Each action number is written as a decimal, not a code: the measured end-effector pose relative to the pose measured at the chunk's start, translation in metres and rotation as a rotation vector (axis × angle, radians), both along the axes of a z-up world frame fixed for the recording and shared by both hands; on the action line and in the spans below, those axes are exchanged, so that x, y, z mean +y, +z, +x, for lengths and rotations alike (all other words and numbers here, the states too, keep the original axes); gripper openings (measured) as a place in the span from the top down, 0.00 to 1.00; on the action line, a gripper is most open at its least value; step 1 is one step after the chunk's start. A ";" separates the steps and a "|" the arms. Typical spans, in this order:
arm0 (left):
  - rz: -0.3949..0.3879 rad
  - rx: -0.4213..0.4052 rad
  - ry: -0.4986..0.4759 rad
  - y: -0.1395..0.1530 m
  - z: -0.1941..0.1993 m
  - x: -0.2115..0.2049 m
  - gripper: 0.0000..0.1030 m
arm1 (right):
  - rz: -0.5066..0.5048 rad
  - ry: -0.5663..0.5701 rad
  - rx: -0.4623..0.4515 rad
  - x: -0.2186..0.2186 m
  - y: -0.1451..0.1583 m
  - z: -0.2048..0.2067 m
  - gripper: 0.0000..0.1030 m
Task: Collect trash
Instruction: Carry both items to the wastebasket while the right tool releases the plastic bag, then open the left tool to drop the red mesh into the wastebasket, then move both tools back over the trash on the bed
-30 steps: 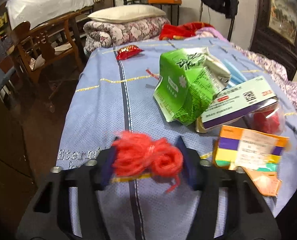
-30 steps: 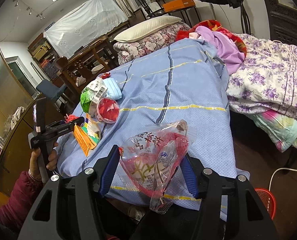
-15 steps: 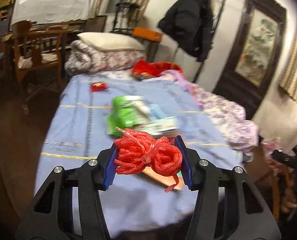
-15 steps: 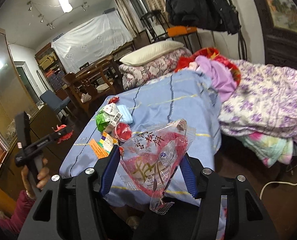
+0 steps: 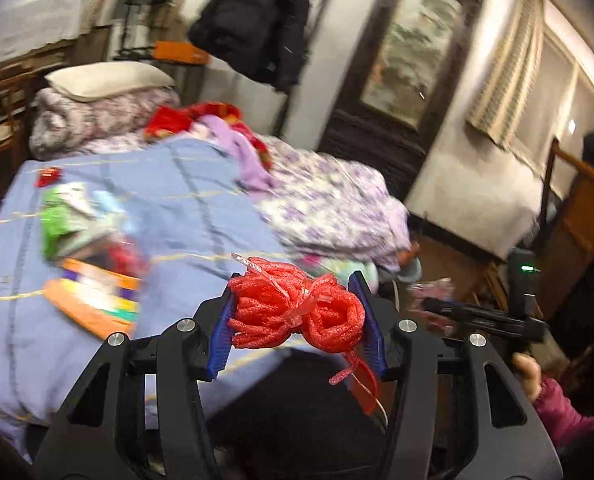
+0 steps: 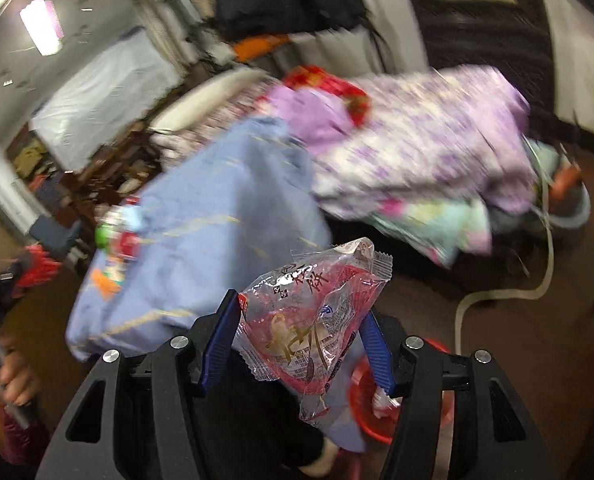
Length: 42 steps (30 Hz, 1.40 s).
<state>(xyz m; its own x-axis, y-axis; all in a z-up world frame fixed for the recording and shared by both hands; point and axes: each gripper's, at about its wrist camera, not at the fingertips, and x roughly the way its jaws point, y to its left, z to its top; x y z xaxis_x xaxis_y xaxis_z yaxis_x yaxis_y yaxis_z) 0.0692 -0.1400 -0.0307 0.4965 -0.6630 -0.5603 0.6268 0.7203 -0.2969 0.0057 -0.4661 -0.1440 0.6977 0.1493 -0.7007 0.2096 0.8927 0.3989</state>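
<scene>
Left wrist view: the left claw [image 5: 297,320] is clamped on a bundle of red foam netting [image 5: 297,312], looped and tied with a clear strip, above the foot of a bed with a blue quilted cover [image 5: 201,200]. A blurred pile of packaging [image 5: 89,264], green, orange and purple, lies on the cover at left. The right claw [image 5: 437,300] shows at right.

Right wrist view: the right claw [image 6: 297,340] is clamped on a crumpled clear wrapper with red print [image 6: 313,320]. Below it, a red plastic basket [image 6: 361,408] stands on the floor; a white cable [image 6: 497,296] runs nearby.
</scene>
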 end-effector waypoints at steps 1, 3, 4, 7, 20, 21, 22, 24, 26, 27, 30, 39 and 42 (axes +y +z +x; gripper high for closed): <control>0.011 0.013 -0.026 -0.004 -0.001 -0.015 0.49 | 0.021 -0.008 0.051 -0.010 -0.020 0.002 0.42; 0.035 0.037 -0.071 -0.014 -0.003 -0.042 0.49 | 0.061 -0.012 0.133 -0.024 -0.057 0.007 0.37; 0.048 0.051 -0.097 -0.020 -0.004 -0.057 0.49 | 0.080 -0.014 0.171 -0.030 -0.078 0.009 0.33; 0.097 0.090 -0.152 -0.038 -0.005 -0.094 0.49 | 0.144 -0.040 0.263 -0.041 -0.126 0.013 0.30; 0.281 0.197 -0.375 -0.110 -0.024 -0.218 0.48 | 0.293 -0.175 -0.005 -0.105 -0.070 -0.033 0.17; 0.298 0.202 -0.397 -0.116 -0.027 -0.229 0.48 | 0.292 -0.186 -0.024 -0.110 -0.066 -0.036 0.16; 0.310 0.208 -0.412 -0.120 -0.029 -0.237 0.47 | 0.294 -0.192 -0.036 -0.116 -0.062 -0.039 0.16; 0.339 0.222 -0.435 -0.129 -0.032 -0.253 0.38 | 0.306 -0.202 -0.063 -0.124 -0.057 -0.044 0.15; 0.367 0.218 -0.431 -0.135 -0.033 -0.265 0.22 | 0.313 -0.208 -0.079 -0.130 -0.055 -0.050 0.14; 0.370 0.213 -0.427 -0.136 -0.034 -0.267 0.22 | 0.313 -0.206 -0.084 -0.131 -0.054 -0.051 0.14; 0.380 0.195 -0.409 -0.134 -0.033 -0.268 0.19 | 0.299 -0.203 -0.088 -0.130 -0.052 -0.053 0.14; 0.328 0.135 -0.284 -0.105 -0.017 -0.230 0.14 | 0.287 -0.161 -0.096 -0.111 -0.037 -0.047 0.14; 0.290 0.120 -0.239 -0.090 -0.014 -0.208 0.14 | 0.240 -0.137 -0.124 -0.094 -0.016 -0.045 0.12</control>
